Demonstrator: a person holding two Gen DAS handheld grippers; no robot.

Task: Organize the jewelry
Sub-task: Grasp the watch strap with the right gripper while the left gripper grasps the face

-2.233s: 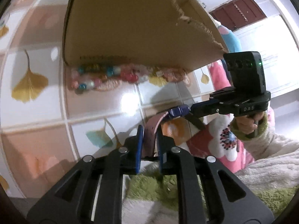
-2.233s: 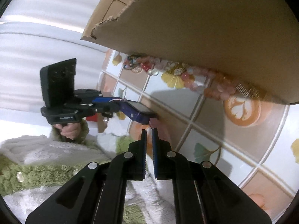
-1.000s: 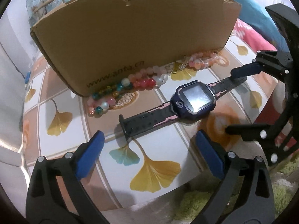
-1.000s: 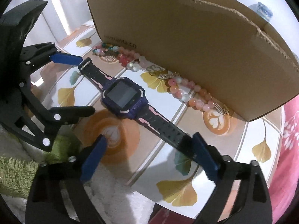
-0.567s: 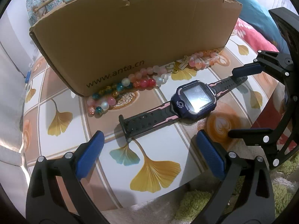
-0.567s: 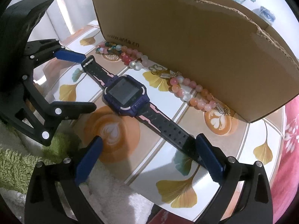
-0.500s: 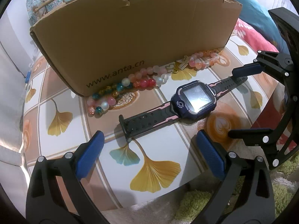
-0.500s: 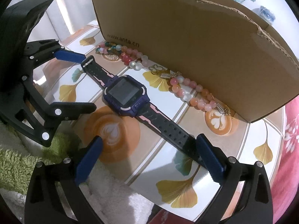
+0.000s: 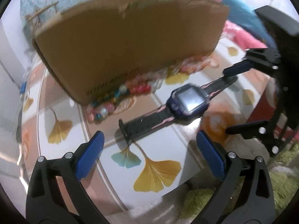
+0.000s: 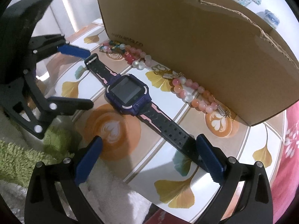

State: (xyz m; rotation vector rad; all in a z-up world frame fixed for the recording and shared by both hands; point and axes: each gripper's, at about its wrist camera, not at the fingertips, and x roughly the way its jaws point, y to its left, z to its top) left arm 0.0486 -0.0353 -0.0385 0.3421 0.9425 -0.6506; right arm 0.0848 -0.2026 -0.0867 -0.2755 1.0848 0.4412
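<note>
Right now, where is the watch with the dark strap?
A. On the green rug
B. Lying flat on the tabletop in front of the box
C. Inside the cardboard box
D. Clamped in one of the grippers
B: the watch lies stretched out on the patterned table, beside the beaded bracelets along the cardboard box; both the left gripper and right gripper are open and empty.

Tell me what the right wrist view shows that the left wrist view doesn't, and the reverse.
Only the right wrist view: it is sharp, so the gold butterfly charm by the beads and the box's torn top edge are clear.

Only the left wrist view: the blue cushion and pink fabric behind the box; this view is motion-blurred.

Both: the smartwatch lying flat on the tiled tabletop, the bead bracelets along the cardboard box, and both grippers, left and right, open and empty.
</note>
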